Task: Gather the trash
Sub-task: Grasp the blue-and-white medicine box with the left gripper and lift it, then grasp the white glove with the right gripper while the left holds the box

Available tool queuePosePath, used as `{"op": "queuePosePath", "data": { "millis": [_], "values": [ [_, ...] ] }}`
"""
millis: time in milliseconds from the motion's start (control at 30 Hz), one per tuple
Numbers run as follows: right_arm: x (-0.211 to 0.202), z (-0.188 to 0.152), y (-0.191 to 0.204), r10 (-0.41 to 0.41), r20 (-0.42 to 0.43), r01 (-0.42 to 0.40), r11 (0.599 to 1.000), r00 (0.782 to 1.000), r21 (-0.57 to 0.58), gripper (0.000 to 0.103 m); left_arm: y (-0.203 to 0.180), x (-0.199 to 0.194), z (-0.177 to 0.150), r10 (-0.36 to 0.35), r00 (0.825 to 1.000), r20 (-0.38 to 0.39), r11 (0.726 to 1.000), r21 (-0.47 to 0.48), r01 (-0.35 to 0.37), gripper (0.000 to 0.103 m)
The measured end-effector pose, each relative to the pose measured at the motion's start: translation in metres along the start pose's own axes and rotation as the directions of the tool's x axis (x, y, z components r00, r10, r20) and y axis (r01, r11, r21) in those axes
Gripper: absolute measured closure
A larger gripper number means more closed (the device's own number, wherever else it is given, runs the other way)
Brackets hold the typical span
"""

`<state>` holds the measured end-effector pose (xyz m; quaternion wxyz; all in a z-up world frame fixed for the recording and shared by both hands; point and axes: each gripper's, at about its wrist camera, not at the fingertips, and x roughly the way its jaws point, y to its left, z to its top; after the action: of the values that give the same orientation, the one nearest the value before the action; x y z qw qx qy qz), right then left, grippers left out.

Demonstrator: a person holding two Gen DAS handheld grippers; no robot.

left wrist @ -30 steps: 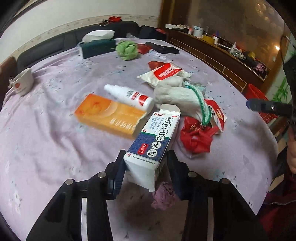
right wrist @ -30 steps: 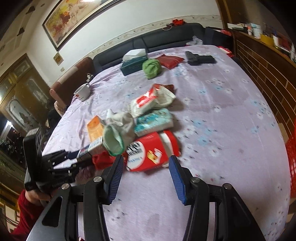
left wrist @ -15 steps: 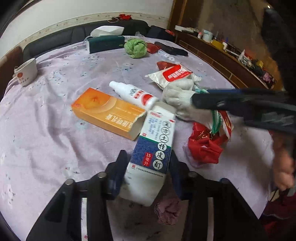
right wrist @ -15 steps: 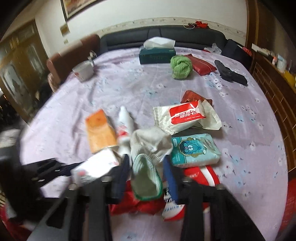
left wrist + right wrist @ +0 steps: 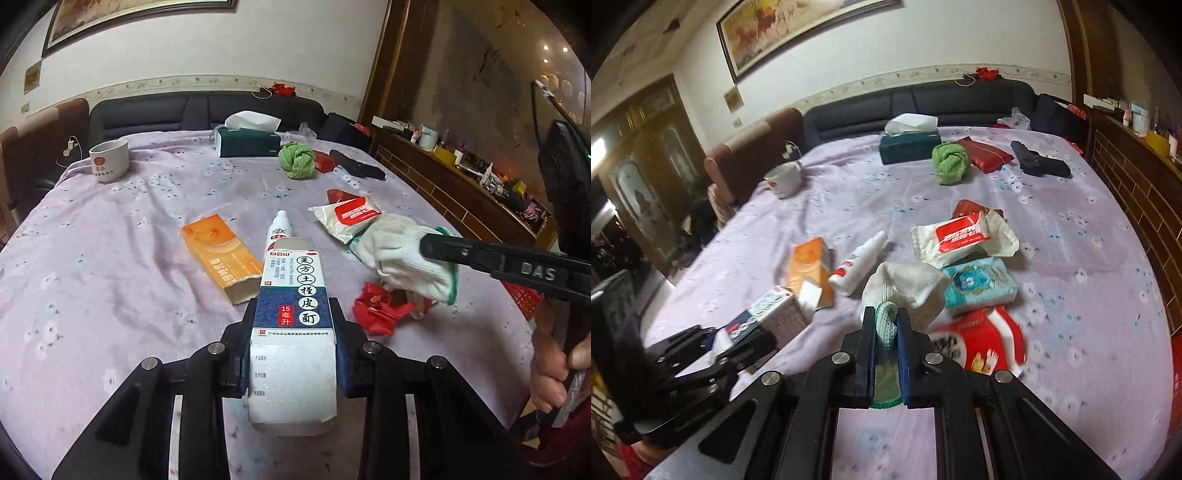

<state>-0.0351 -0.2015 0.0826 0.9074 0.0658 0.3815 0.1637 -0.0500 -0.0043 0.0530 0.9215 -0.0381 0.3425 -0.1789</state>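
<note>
a white and blue medicine box [image 5: 293, 328] is squeezed between the two blue pads of the left gripper [image 5: 293, 343]. the jaws are closed tight on its sides, and the box is held up above the purple cloth [image 5: 110, 258] that covers the table. the open flap of the box points away from the camera.

a white knit glove [image 5: 905, 288] with a green cuff is pinched by the right gripper [image 5: 886, 354]. the cuff is caught between the narrow jaws, and the rest of the glove hangs down in front of them. in the left wrist view the glove [image 5: 406, 254] is seen held over a crumpled red wrapper [image 5: 380, 310], and a hand [image 5: 554, 373] is wrapped around the gripper handle at the right edge.

more things are left lying on the cloth. an orange box [image 5: 221, 258] is laid flat beside a small white bottle [image 5: 858, 266]. a white wipes pack with a red label [image 5: 960, 236] is set just behind a light blue tissue pack [image 5: 979, 284]. a red and white bag [image 5: 982, 343] is seen near the glove. far back, a white cup [image 5: 109, 160], a dark green tissue box [image 5: 251, 140], a green cloth ball [image 5: 297, 160] and a black toy gun [image 5: 1038, 160] are placed well apart from the pile.
</note>
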Motion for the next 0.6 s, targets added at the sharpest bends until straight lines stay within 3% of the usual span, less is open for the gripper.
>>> {"op": "queuePosePath", "data": {
  "millis": [200,467,600],
  "values": [
    [-0.034,-0.024,0.0,0.046,0.028,-0.045,0.999,0.999,-0.011,0.093,-0.018,-0.018,-0.005,-0.012,1.0,0.021,1.0,0.027,0.012,0.07],
    [-0.058,-0.035,-0.024,0.027,0.055,-0.03,0.998,0.998,0.05,0.093,-0.051,-0.027,-0.006,-0.042,0.998,0.038,0.997,0.073,0.04,0.07],
    [-0.064,-0.036,-0.027,0.032,0.071,-0.036,0.998,0.997,0.059,0.093,-0.059,-0.028,-0.008,-0.023,0.999,0.044,0.996,0.084,0.02,0.07]
  ]
}}
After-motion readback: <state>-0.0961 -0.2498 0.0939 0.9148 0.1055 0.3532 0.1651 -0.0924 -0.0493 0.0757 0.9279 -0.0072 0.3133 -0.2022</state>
